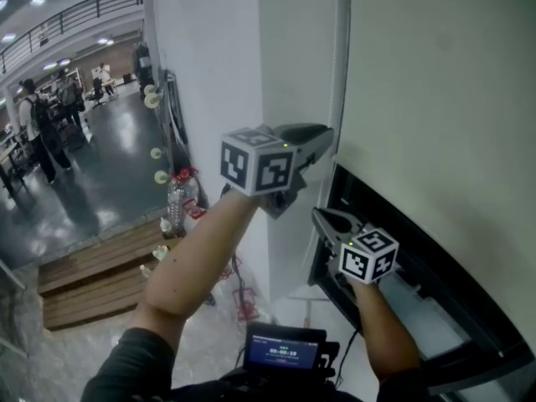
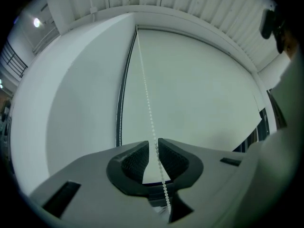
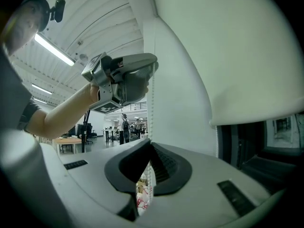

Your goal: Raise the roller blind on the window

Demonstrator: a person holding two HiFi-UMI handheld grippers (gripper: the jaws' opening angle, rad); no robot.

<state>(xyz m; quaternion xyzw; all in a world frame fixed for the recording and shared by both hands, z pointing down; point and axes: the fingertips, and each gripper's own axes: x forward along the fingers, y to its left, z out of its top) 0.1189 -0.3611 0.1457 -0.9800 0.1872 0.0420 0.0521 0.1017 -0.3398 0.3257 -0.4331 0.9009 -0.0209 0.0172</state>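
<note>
The pale roller blind (image 1: 435, 99) covers most of the window, and dark glass (image 1: 419, 249) shows under its bottom edge. A white bead chain (image 2: 145, 89) hangs along the blind's left side. My left gripper (image 1: 322, 132) is raised high at the frame; in the left gripper view the chain runs between its jaws (image 2: 156, 146) with a narrow gap still showing, so they stand open. Lower down, my right gripper (image 1: 320, 216) is shut on the same bead chain (image 3: 147, 94), which passes through its closed tips (image 3: 148, 148). The right gripper view also shows the left gripper (image 3: 153, 66) overhead.
A white column (image 1: 218, 74) stands just left of the window frame. Beyond it lies an open hall with people (image 1: 38, 124), wooden steps (image 1: 92, 275) and plastic bottles (image 1: 177, 199). A small screen device (image 1: 285, 346) sits at my chest.
</note>
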